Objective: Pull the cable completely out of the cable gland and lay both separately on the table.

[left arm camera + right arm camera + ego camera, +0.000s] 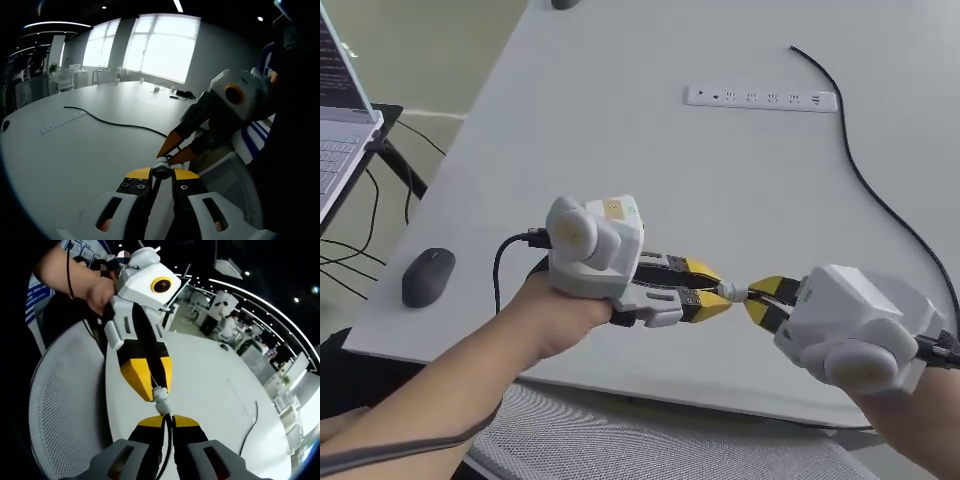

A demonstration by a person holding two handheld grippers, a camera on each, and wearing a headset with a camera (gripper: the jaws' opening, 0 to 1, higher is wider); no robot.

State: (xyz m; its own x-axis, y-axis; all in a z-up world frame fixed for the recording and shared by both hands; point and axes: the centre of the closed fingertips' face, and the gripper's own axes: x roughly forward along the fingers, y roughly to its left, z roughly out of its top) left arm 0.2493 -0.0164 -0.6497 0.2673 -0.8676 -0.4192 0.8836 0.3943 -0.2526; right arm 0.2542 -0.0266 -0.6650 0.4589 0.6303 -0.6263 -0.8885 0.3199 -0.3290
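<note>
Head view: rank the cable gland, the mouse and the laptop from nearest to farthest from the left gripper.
1. cable gland: right at the jaws of the left gripper.
2. mouse: off to the left, near the table edge.
3. laptop: far left, beyond the table.

At lower centre of the head view, the small whitish cable gland (729, 292) is a mere stub. Its rear end is buried in the pinched yellow jaws of the left gripper (717, 297), and it is too small to tell whether the thin black cable (170, 438) passes through it. In the right gripper view that cable drops between the clamped jaws of the right gripper (167, 420) and is lost at the bottom edge. The silver laptop (338, 120) is cut by the left edge, the long black cord (880, 205) by the right edge, and a dark rounded object (563, 3) by the top. The sockets of the white power strip (760, 98) are too small to make out.
</note>
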